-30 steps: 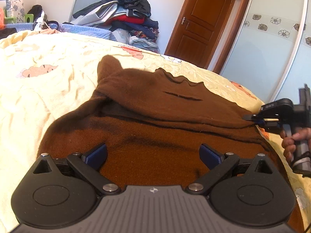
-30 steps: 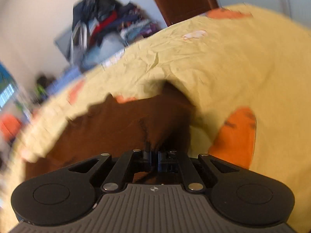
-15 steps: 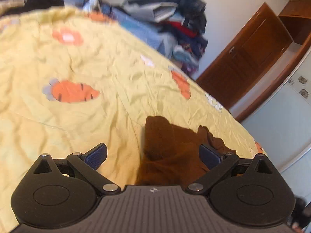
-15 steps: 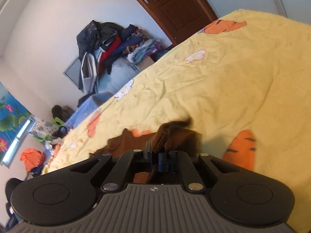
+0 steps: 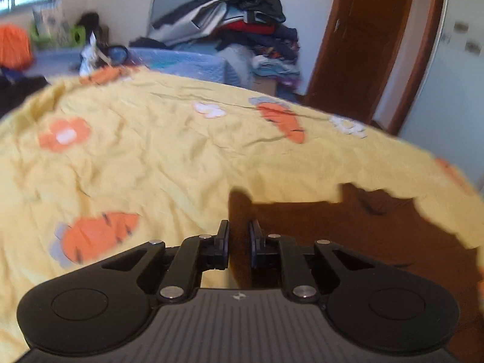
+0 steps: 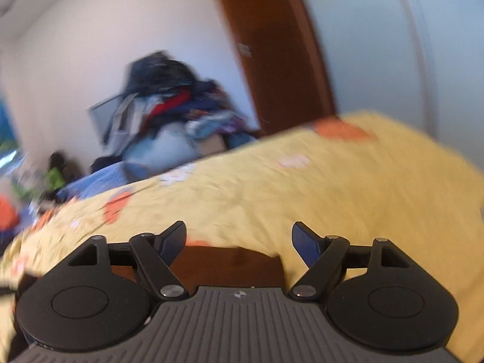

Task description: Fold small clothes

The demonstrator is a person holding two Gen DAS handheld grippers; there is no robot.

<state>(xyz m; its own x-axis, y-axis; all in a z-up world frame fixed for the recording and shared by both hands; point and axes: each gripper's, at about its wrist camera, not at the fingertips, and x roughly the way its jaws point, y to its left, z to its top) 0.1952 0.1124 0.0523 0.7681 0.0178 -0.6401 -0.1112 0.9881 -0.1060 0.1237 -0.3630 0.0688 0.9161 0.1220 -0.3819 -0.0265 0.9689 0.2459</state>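
A brown knit garment lies on the yellow carrot-print bedsheet, at the lower right of the left wrist view. My left gripper is shut on a raised fold of the brown garment, which stands up between its pads. In the right wrist view my right gripper is open and empty, hovering just above a flat edge of the same garment. That view is blurred by motion.
A tall heap of clothes stands against the far wall beyond the bed. A brown wooden door is at the back right, with a pale wardrobe panel beside it. Clutter sits at the far left.
My left gripper was open over the garment and has closed on a fold of it. My right gripper was shut on the garment and has let go and opened.
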